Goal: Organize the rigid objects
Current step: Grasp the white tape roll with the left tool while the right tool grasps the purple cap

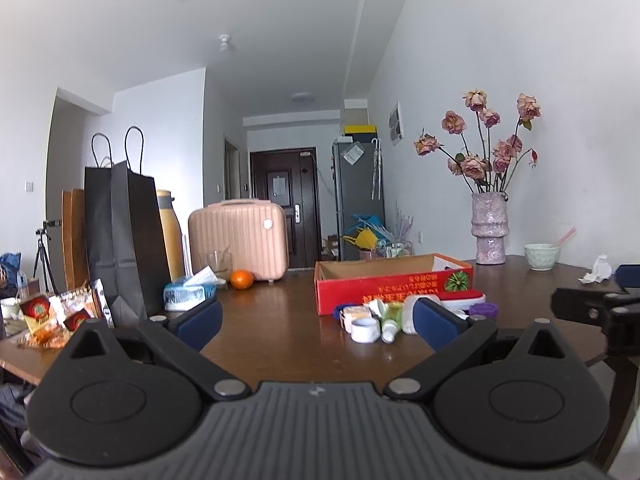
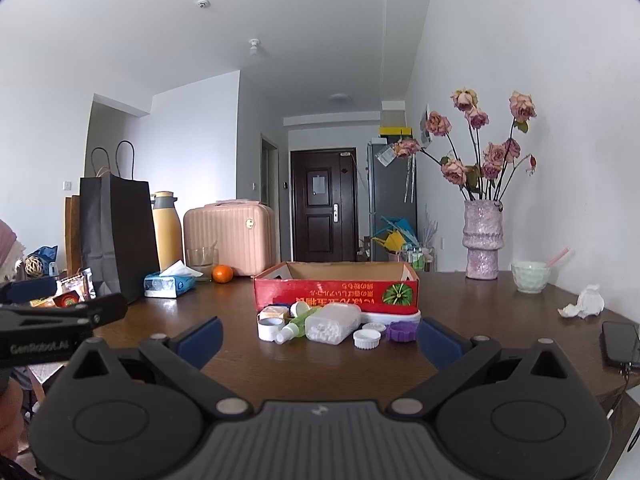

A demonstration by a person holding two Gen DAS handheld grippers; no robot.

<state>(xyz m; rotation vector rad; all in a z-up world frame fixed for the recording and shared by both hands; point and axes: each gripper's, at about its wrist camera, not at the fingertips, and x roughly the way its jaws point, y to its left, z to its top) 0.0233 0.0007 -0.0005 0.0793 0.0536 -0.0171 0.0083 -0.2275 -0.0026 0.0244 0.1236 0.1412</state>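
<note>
A red cardboard box (image 2: 336,290) stands open on the brown table; it also shows in the left wrist view (image 1: 394,286). Before it lies a heap of small items: a clear case of white beads (image 2: 332,323), a green tube (image 2: 298,326), a white jar (image 2: 270,328), a white lid (image 2: 367,338), a purple lid (image 2: 401,331). In the left wrist view the white jar (image 1: 365,330) and green tube (image 1: 391,320) lie by the right finger. My right gripper (image 2: 318,340) is open and empty, short of the heap. My left gripper (image 1: 316,322) is open and empty, left of it.
A black paper bag (image 1: 120,236), tissue pack (image 1: 188,294), orange (image 1: 241,279), glass and pink case (image 1: 239,240) stand at the left. A vase of roses (image 2: 482,240), a green bowl (image 2: 530,276), crumpled tissue (image 2: 584,304) and a phone (image 2: 620,342) are at the right.
</note>
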